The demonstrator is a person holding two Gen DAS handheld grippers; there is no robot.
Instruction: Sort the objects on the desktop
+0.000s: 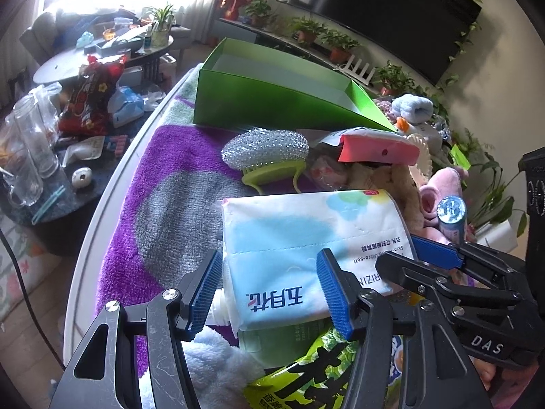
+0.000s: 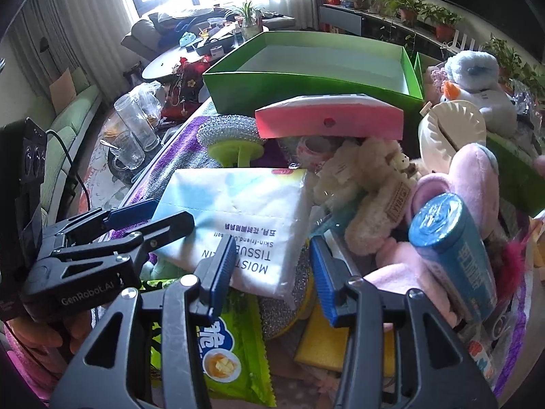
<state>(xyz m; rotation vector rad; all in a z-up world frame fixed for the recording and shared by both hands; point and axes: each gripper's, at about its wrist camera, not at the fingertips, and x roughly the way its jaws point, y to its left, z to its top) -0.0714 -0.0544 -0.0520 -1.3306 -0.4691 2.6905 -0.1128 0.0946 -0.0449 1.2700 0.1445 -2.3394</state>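
The left gripper (image 1: 269, 291) stands part open astride the near end of the tissue pack (image 1: 306, 238), its pads not pressing. The pack lies atop the clutter, before the green box (image 1: 272, 99). The right gripper (image 2: 272, 272), part open, holds nothing at the pack's right corner.

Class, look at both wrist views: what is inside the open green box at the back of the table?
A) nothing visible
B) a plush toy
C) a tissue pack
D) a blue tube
A: the green box shows only its bare pale floor in both views.
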